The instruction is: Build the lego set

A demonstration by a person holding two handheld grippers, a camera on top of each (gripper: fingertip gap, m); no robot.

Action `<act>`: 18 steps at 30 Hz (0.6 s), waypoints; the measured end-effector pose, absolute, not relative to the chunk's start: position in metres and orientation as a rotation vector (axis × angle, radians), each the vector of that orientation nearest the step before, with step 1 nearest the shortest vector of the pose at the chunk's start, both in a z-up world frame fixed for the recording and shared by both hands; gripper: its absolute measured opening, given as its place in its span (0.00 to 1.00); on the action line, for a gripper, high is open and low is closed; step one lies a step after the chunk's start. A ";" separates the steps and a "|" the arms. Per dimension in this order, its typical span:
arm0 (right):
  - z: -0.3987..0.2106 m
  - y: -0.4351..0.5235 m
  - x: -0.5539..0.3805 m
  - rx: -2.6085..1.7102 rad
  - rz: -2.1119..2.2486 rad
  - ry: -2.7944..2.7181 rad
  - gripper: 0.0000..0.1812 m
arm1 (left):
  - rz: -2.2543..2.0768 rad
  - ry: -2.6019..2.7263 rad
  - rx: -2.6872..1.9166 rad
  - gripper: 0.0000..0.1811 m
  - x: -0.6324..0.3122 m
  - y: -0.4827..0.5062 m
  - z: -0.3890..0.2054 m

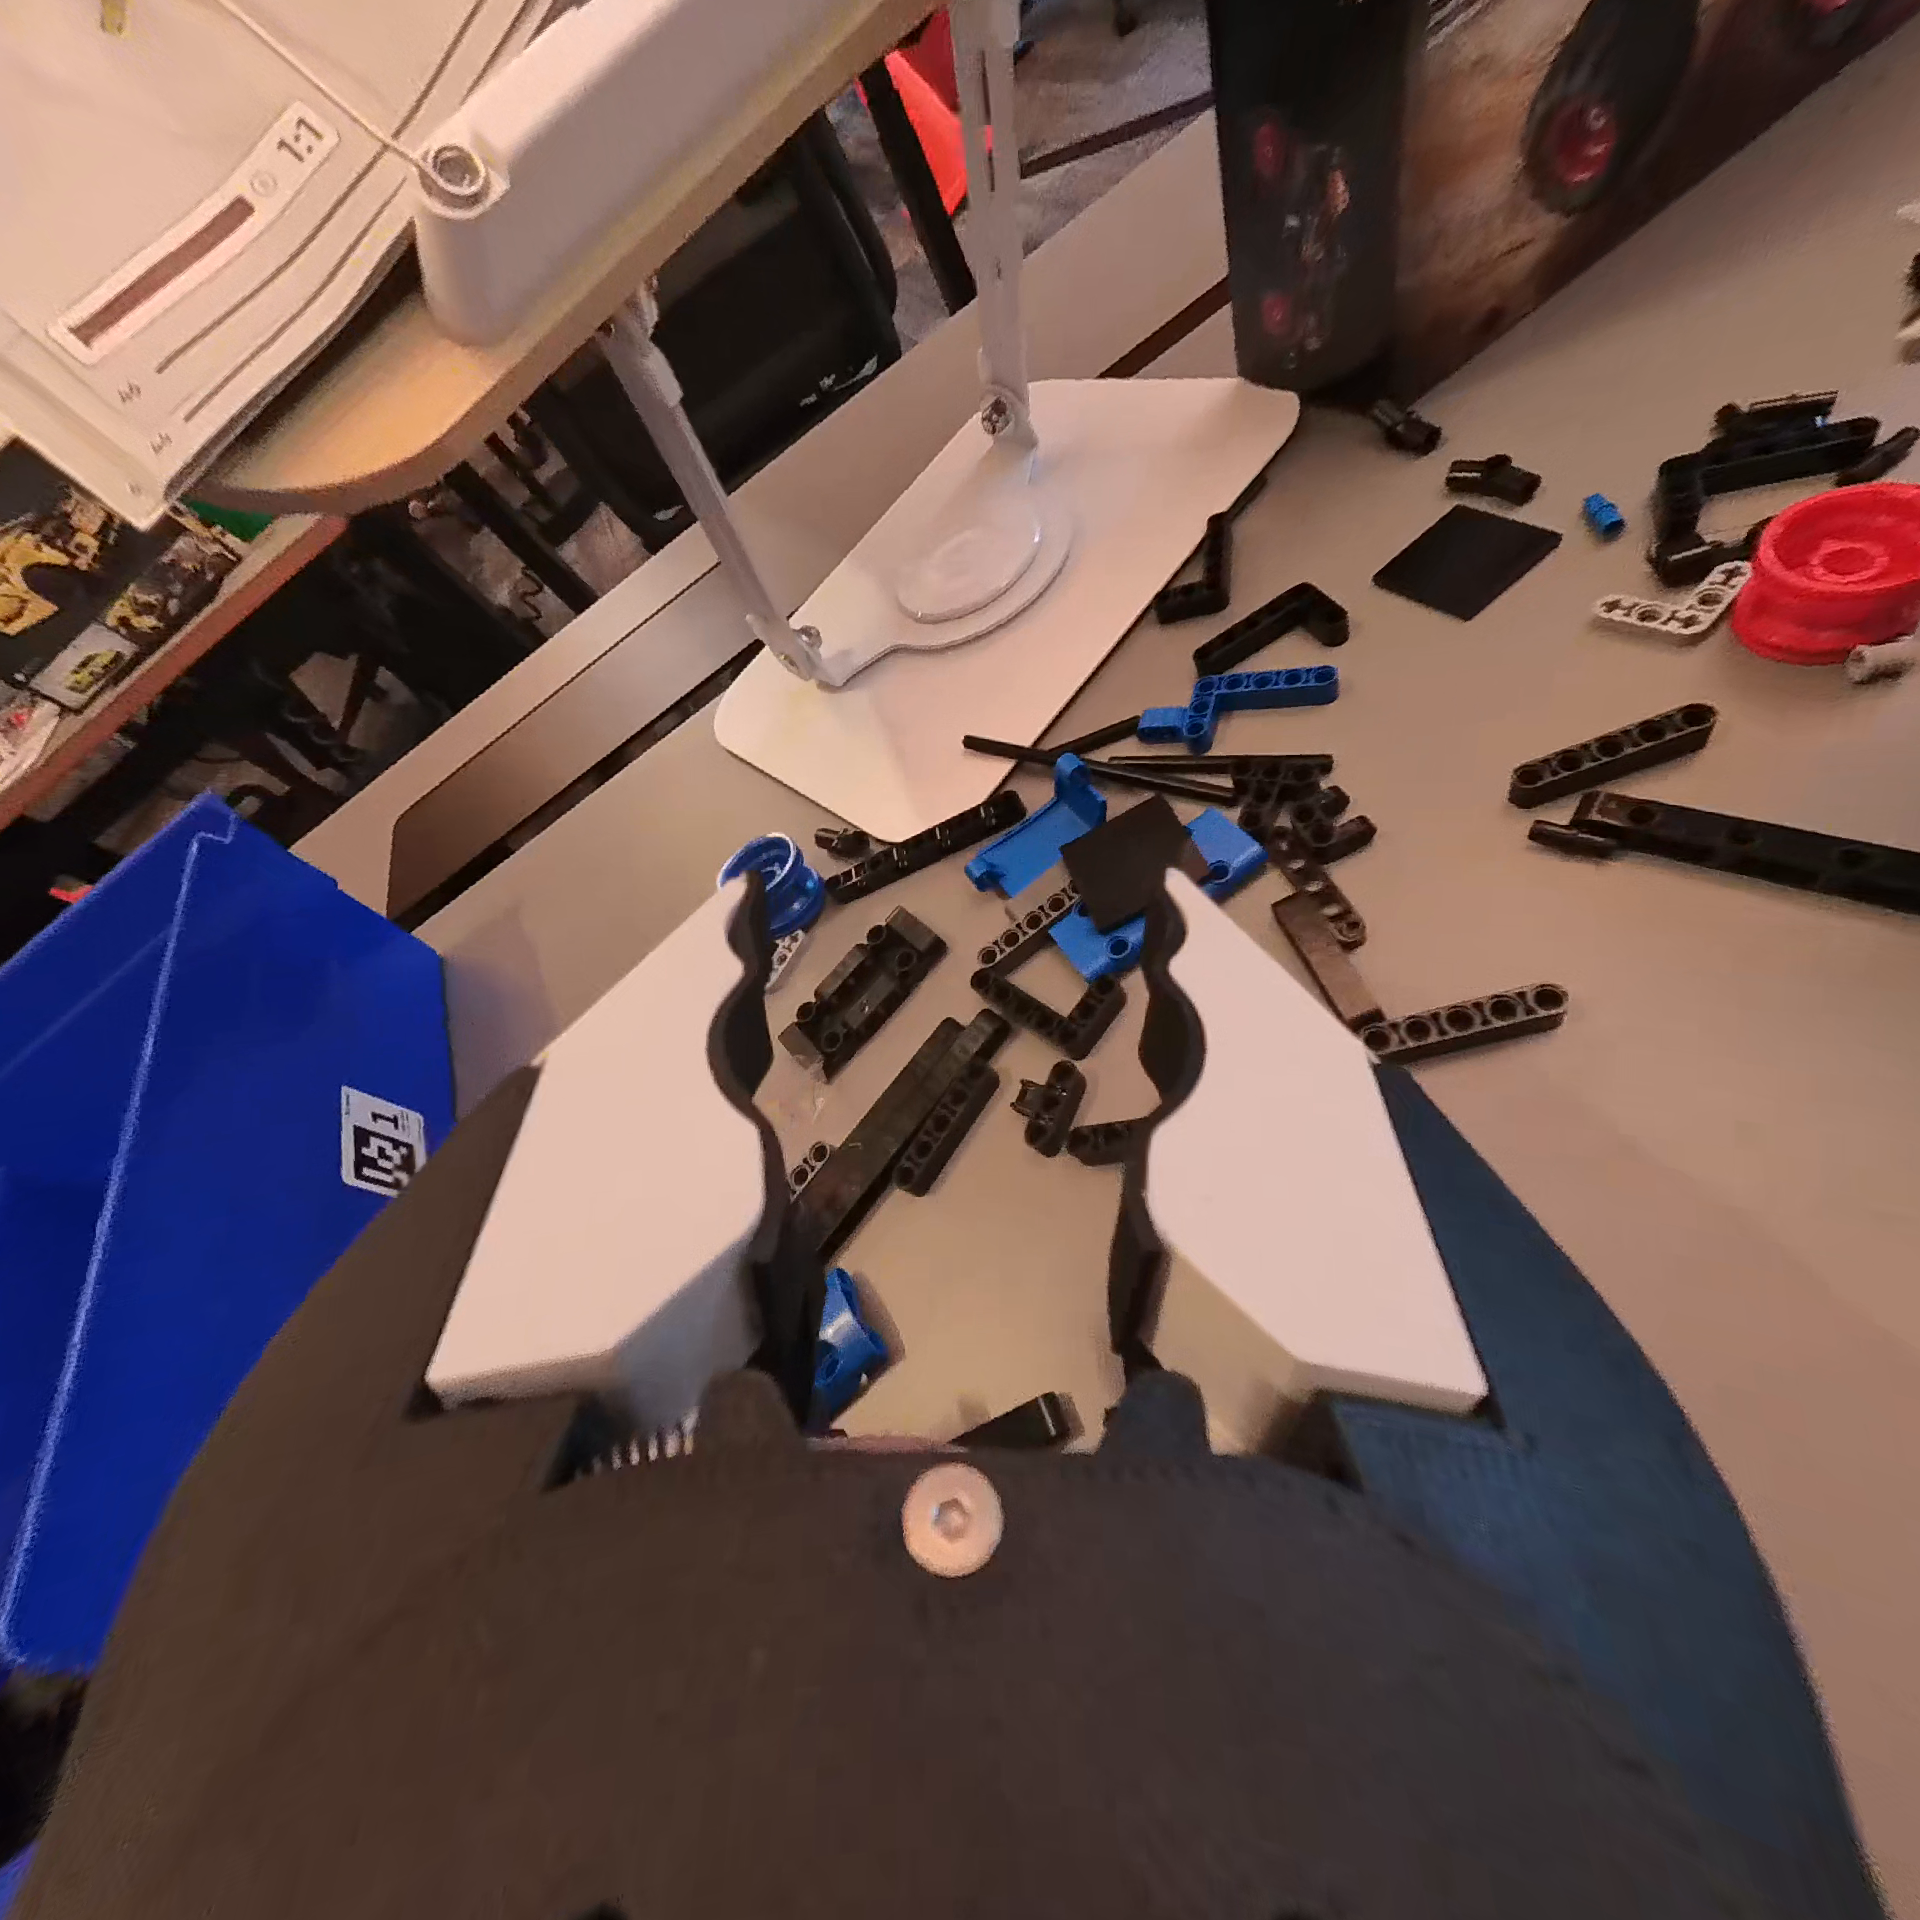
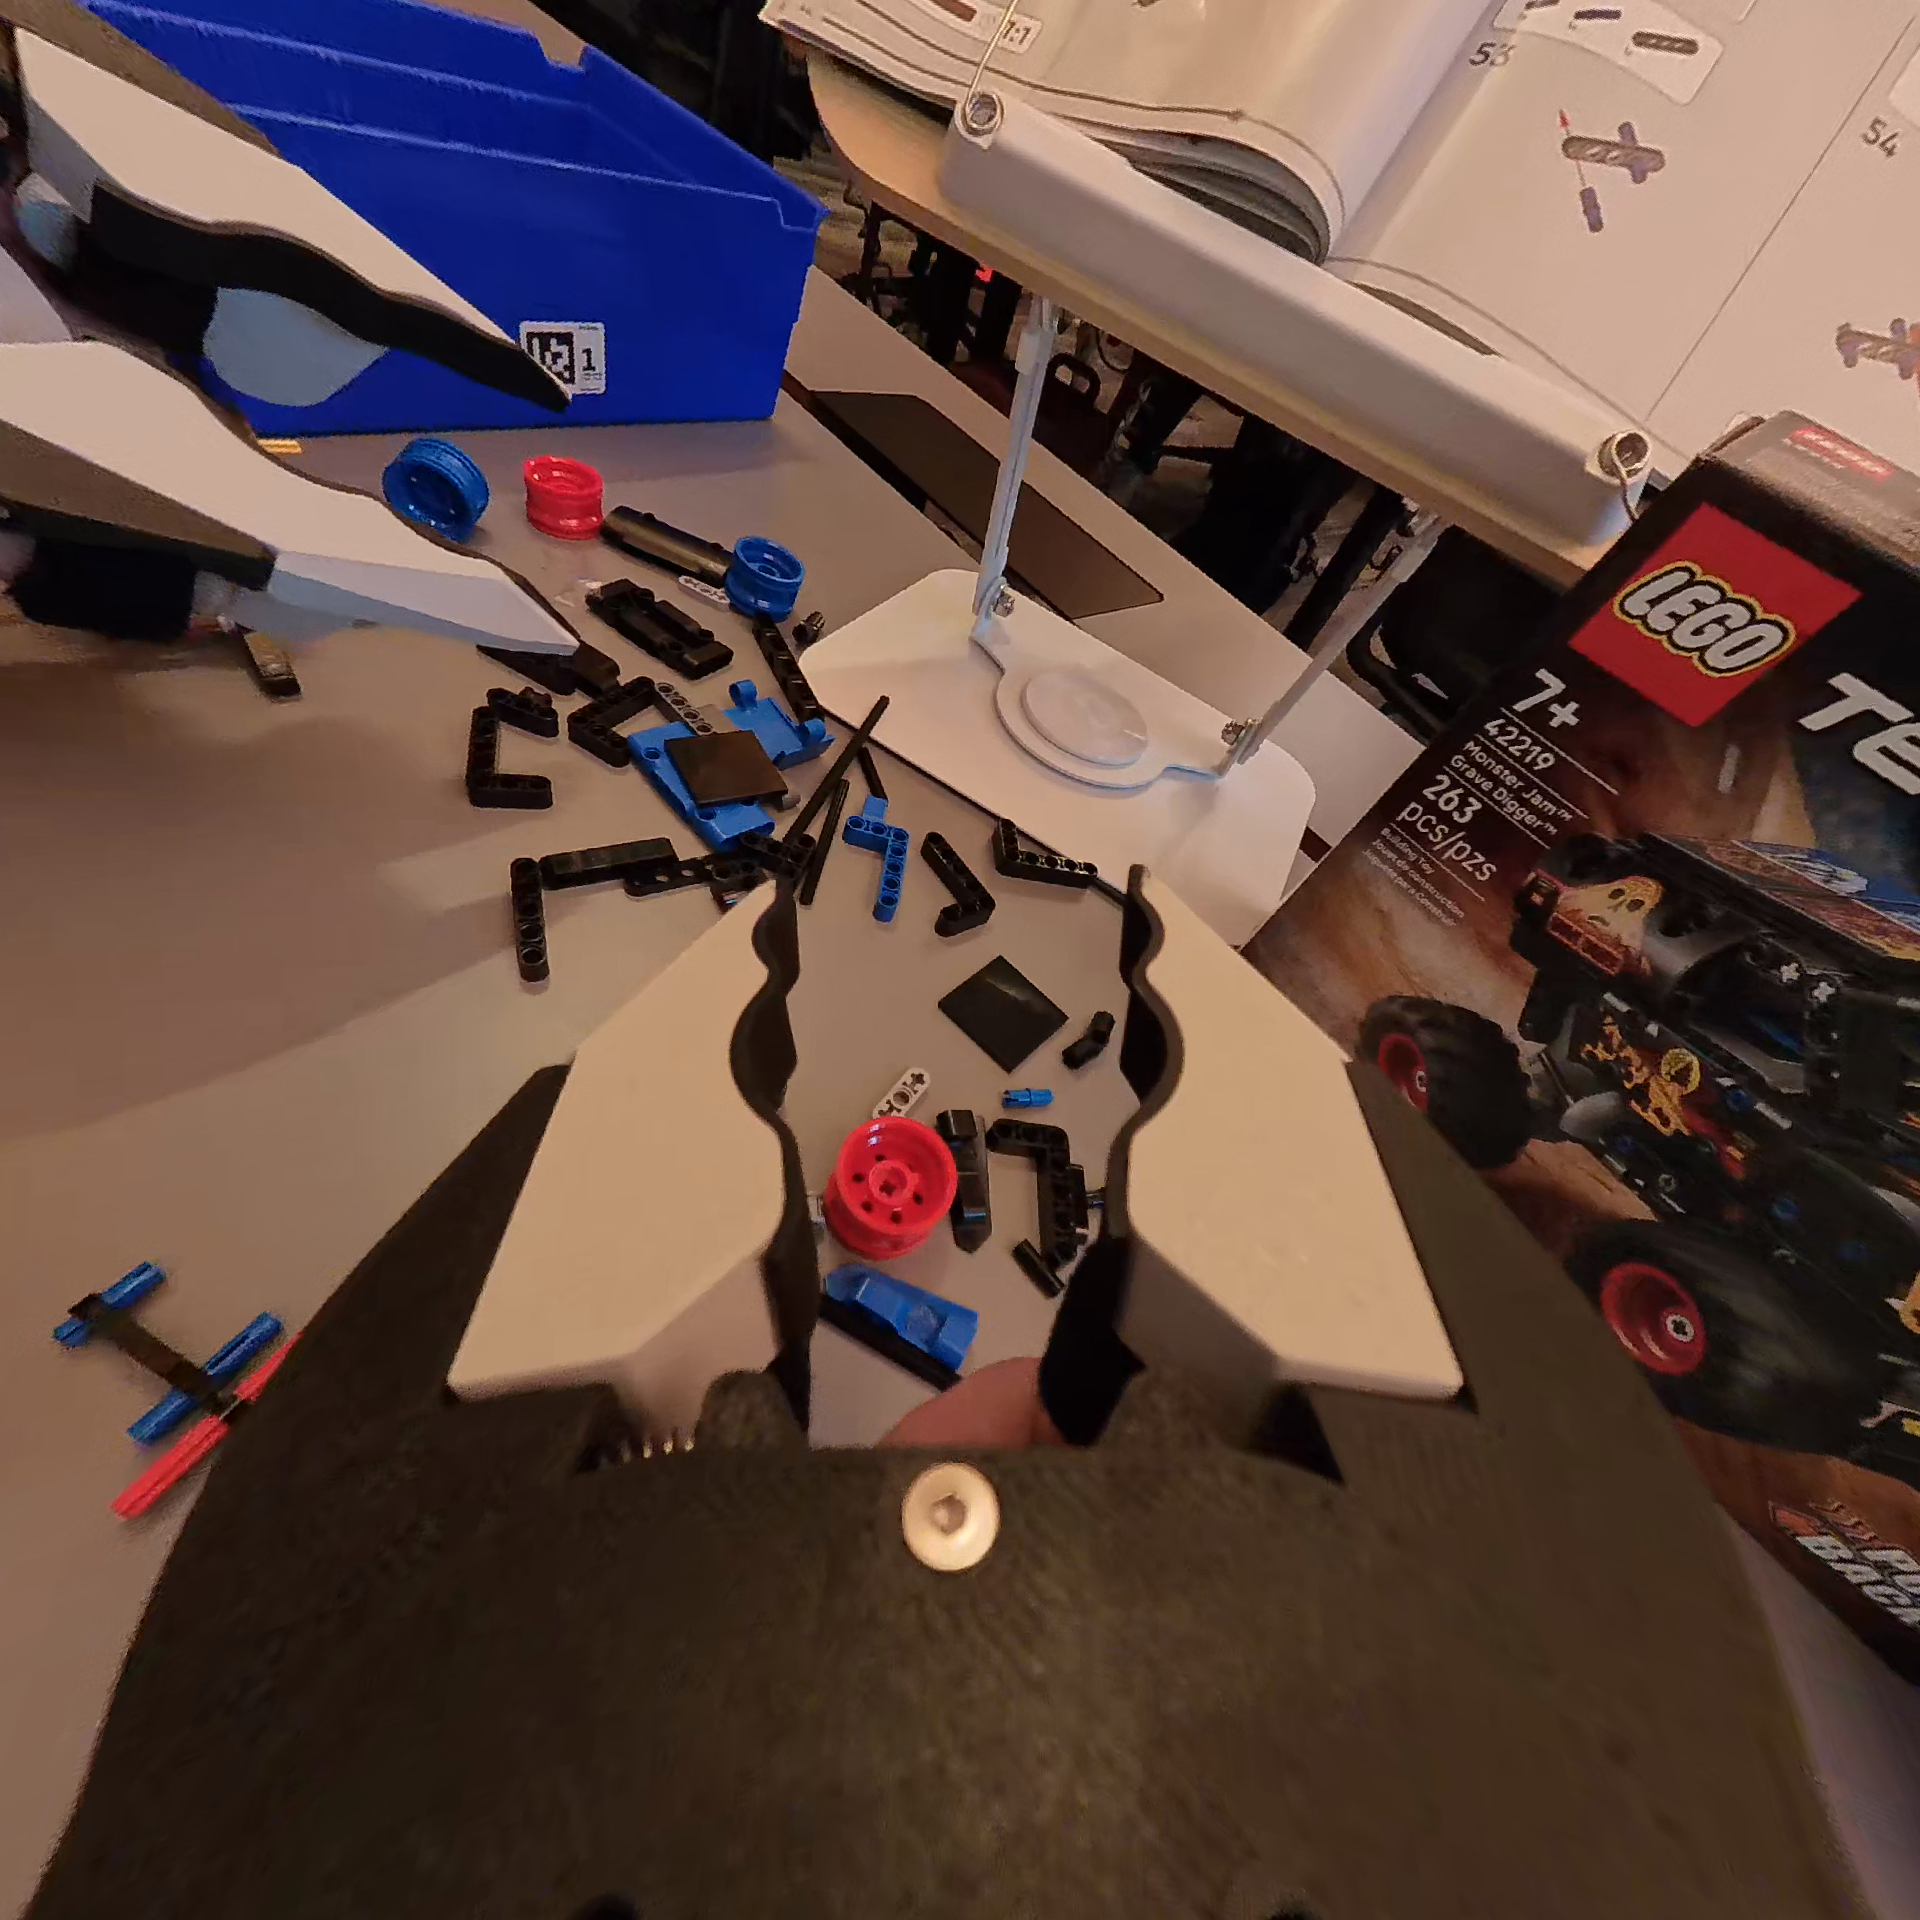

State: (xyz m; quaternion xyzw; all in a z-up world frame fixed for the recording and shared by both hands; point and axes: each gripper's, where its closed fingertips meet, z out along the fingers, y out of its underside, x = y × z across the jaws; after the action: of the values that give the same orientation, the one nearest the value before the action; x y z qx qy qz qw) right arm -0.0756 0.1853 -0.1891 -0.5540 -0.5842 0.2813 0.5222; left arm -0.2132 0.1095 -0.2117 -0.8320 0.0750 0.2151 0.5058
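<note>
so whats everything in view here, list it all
wheel rims: two red, two blue, on the grey table
loose beams and pins: many, mostly black and some blue, scattered mid-table
flat black tile: one lying alone, another on a blue piece
bin: one, blue, far left
stand: one, white, holding the open booklet
box: one, dark, right side
left gripper: open, above the pieces
right gripper: open, above the red rim

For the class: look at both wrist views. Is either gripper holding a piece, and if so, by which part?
Nothing is held. The left gripper and the right gripper both stand open above the loose black, blue and red plastic building pieces on the grey table.
</note>
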 end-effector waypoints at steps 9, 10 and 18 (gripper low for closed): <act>-0.189 0.183 -0.075 -1.310 0.646 -1.413 0.33 | 0.572 0.151 -2.029 0.35 -0.223 0.107 -0.215; -0.188 0.183 -0.075 -1.307 0.646 -1.414 0.33 | 0.575 0.151 -2.030 0.35 -0.224 0.107 -0.215; -0.194 0.177 -0.078 -1.297 0.644 -1.444 0.31 | 0.542 0.146 -2.000 0.31 -0.222 0.107 -0.214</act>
State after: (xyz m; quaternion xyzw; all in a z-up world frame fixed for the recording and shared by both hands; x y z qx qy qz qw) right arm -0.0784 0.1766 -0.1941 -0.5413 -0.6027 0.2687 0.5210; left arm -0.2221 0.1073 -0.2137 -0.8298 0.0605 0.2248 0.5073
